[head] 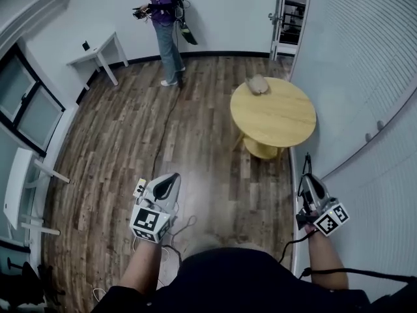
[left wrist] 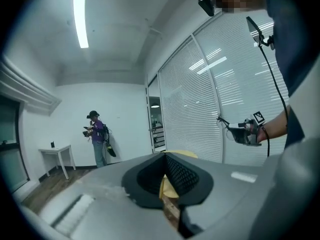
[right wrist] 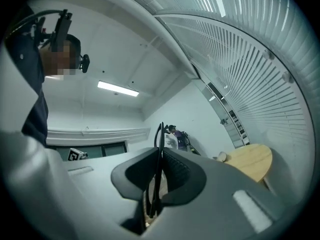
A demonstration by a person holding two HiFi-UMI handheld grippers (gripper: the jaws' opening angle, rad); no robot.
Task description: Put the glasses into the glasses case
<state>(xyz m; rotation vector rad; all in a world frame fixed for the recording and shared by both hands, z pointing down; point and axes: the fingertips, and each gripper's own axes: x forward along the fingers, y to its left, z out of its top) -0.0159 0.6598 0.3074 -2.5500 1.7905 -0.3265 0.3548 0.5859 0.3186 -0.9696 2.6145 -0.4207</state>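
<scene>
Glasses [right wrist: 160,144] are clamped edge-on between the jaws of the right tool [right wrist: 161,153]; they are seen in the right gripper view as a thin dark frame that rises above the black pads. The right tool is held in the person's right hand [head: 311,219] close to a wall of white blinds [head: 365,57], with its tip raised a little above level. The left tool [head: 174,177] is carried over the wooden floor [head: 111,149] and is tipped slightly down; its jaws are drawn together, only a narrow slit is left between them, and nothing is held there.

A round yellow desk [head: 280,119] stands ahead of both tools and apart from them; a tan glasses case [head: 258,85] lies on it near its far edge, and whether the case is open or shut cannot be told. The glasses are thus kept in the right tool, well apart from the case. A dark cable [head: 166,119] is trailed across the floor; a second person [head: 166,25] is seen standing at the far wall, beside a small white desk [head: 98,54].
</scene>
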